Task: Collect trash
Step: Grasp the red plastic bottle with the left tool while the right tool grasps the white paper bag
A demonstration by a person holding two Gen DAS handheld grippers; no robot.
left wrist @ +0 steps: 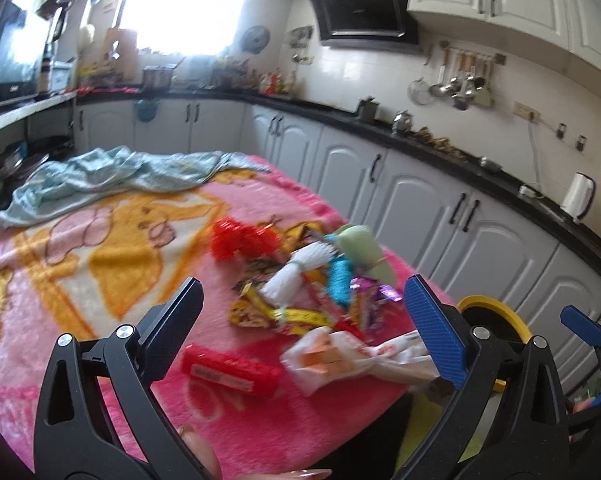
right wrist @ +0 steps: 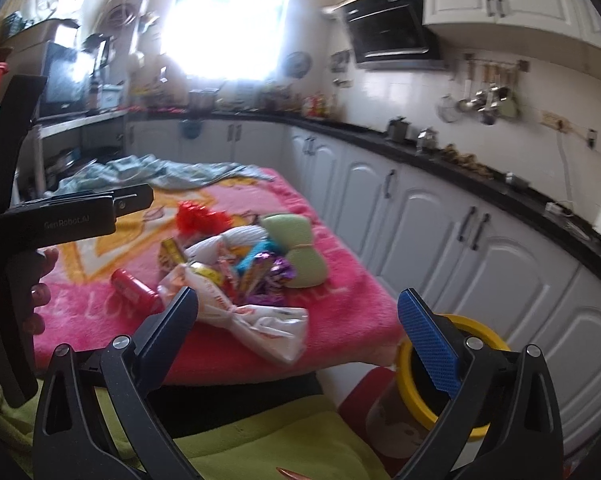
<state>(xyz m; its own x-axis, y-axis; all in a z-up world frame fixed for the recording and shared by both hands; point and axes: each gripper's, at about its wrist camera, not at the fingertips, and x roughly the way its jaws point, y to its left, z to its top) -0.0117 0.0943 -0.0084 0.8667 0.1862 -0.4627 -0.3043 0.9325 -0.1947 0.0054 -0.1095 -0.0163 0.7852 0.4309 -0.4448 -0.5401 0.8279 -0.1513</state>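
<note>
A heap of trash lies on a pink blanket [left wrist: 100, 240]: colourful wrappers [left wrist: 300, 308], a white knotted plastic bag [left wrist: 340, 360], a red tube [left wrist: 230, 368], a red crinkled bow [left wrist: 240, 238] and a pale green bow-shaped sponge [left wrist: 360, 252]. My left gripper [left wrist: 304, 320] hovers open over the near part of the heap, nothing between its fingers. My right gripper [right wrist: 300, 328] stands open lower and nearer the blanket's edge, with the white bag [right wrist: 252, 316] ahead of it. A yellow-rimmed bin [right wrist: 444, 380] sits below the blanket's right corner, behind the right blue finger [right wrist: 428, 344].
A light blue cloth [left wrist: 112, 176] is crumpled at the blanket's far end. White kitchen cabinets [left wrist: 420, 208] under a black counter [left wrist: 440, 148] curve along the right. A white kettle [left wrist: 578, 198] stands on the counter. Yellow-green fabric [right wrist: 260, 440] lies below the right gripper.
</note>
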